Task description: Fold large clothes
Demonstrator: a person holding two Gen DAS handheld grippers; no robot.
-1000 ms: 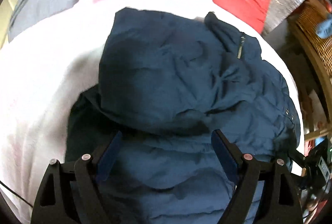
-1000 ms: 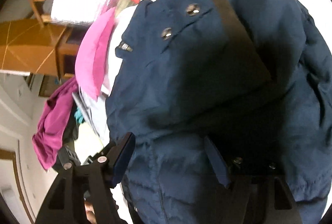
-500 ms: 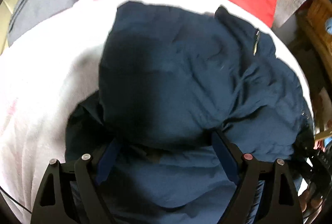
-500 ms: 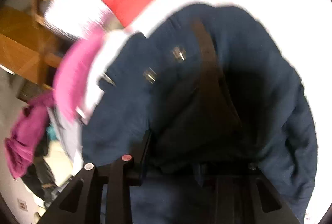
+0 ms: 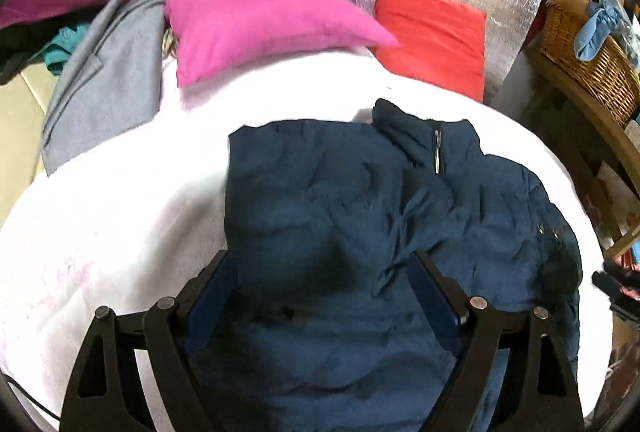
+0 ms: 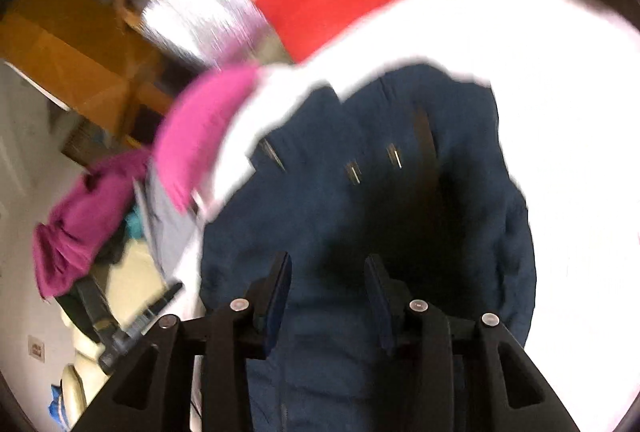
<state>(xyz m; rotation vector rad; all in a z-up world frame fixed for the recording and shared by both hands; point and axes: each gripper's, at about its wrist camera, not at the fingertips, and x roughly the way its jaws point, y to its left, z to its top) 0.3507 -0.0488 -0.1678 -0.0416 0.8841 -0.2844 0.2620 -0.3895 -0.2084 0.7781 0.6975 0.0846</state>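
The navy jacket (image 5: 360, 216) lies bunched on the white bed (image 5: 100, 224). The left hand-held gripper (image 5: 324, 296) gapes wide, holding nothing. The right hand-held gripper (image 6: 328, 296), its jaws just reopening slightly, pinches no cloth I can see; a lift now could leave the fold slumping open.

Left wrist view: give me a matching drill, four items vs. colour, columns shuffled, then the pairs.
Items:
1. jacket
2. pillow by the foil panel
3. pillow left of it
4. garment on the bed's left edge

Colours:
A. grey
B. red
C. navy blue
D. pink

Pairs: 1-C, 2-B, 3-D, 4-A
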